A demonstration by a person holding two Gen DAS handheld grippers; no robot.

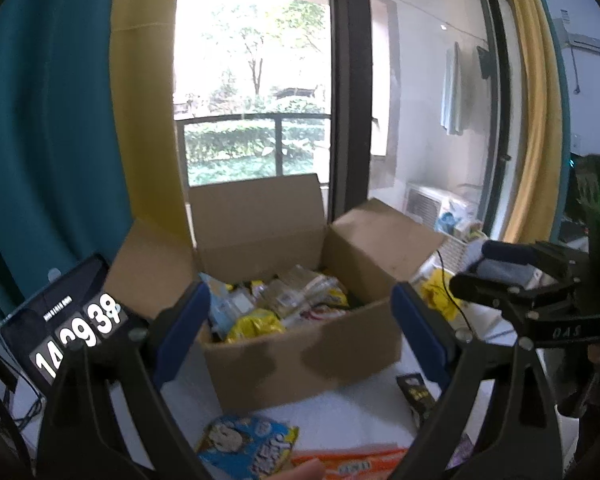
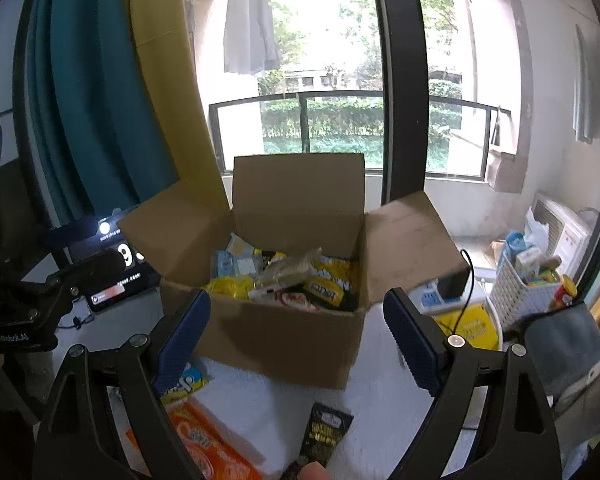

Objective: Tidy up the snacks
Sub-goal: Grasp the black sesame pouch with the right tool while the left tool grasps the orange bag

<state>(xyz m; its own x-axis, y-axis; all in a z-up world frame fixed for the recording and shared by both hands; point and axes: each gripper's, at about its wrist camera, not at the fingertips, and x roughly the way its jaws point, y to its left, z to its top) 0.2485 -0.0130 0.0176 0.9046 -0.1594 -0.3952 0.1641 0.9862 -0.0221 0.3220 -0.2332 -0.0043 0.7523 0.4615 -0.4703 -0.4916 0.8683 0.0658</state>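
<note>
Cardboard box [image 2: 284, 332] looks mostly packed; I hold both grippers [image 1: 300, 332] [image 2: 296, 336] agape and empty, with packets [image 2: 204, 440] left along the desk's near edge.

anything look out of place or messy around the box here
Nothing looks spilled or damaged. The cardboard box is open and heaped with jumbled snack packs, while three packets still lie loose on the white surface in front of it: a blue one, an orange one and a small black one.

Open cardboard box [image 1: 300, 344], snacks [image 1: 276, 304] inside, somewhat blurred
</note>
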